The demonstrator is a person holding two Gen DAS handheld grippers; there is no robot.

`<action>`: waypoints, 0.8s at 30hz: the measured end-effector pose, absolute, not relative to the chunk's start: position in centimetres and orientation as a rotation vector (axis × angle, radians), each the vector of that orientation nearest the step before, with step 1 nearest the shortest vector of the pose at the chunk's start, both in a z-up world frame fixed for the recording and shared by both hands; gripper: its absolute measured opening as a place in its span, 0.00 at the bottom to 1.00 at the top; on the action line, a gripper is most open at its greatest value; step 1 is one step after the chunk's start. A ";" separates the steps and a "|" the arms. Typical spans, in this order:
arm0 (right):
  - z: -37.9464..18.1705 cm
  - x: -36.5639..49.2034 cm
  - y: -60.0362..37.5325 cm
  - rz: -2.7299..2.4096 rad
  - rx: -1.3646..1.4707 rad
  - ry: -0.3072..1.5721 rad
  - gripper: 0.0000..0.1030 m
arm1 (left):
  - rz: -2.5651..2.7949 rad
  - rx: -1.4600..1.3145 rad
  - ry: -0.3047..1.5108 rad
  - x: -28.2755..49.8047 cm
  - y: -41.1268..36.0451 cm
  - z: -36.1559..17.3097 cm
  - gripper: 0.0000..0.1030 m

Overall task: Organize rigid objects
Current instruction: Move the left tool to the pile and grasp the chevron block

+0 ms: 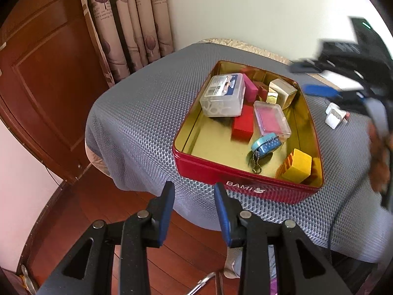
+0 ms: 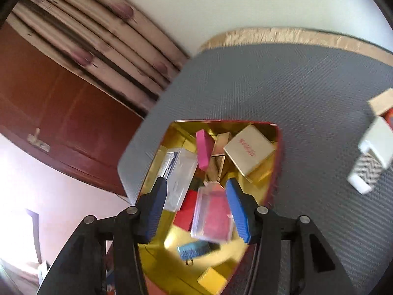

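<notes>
A red tin [image 1: 221, 175] with a gold inside sits on the grey mat; its rim [image 2: 276, 147] also shows in the right wrist view. Inside lie a clear plastic box [image 1: 222, 95], a pink block [image 1: 250, 88], a red block [image 1: 243, 123], a cream box [image 2: 249, 150], a blue keychain case [image 1: 266, 145], a yellow block [image 1: 296, 166] and a clear case with a pink insert [image 2: 212, 216]. My right gripper [image 2: 196, 182] hangs open above the tin; the clear case lies below its jaws, untouched. My left gripper [image 1: 193, 186] is open and empty at the tin's near left corner.
White patterned items [image 2: 368, 164] and a tan box [image 2: 382, 102] lie on the mat to the right of the tin. The table edge [image 1: 147, 189] drops to a wooden floor. A brown door [image 1: 49, 86] and a curtain [image 1: 130, 24] stand behind on the left.
</notes>
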State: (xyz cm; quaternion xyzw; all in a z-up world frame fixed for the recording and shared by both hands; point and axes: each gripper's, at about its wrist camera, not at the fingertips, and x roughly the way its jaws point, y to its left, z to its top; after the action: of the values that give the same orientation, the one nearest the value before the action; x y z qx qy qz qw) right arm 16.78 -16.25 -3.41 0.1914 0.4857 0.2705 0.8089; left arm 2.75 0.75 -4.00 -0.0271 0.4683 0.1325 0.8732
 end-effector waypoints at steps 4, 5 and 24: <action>-4.7 13.0 -22.2 0.351 0.266 0.989 0.54 | 0.262 -0.035 0.960 2.5 0.3 -3.4 0.33; -5.4 12.1 -24.0 0.266 0.181 0.985 0.54 | 0.254 -0.027 0.955 2.5 0.1 -3.2 0.33; -10.6 5.4 -44.7 -0.311 0.060 0.965 0.94 | -0.172 0.189 0.833 8.7 -14.9 3.2 0.43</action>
State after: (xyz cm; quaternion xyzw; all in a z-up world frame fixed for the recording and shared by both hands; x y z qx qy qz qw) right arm 5.39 -44.73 -10.60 0.0285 0.4619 -0.1489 0.8739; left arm 8.69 -14.86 3.21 0.0916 0.4034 -0.0833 0.9066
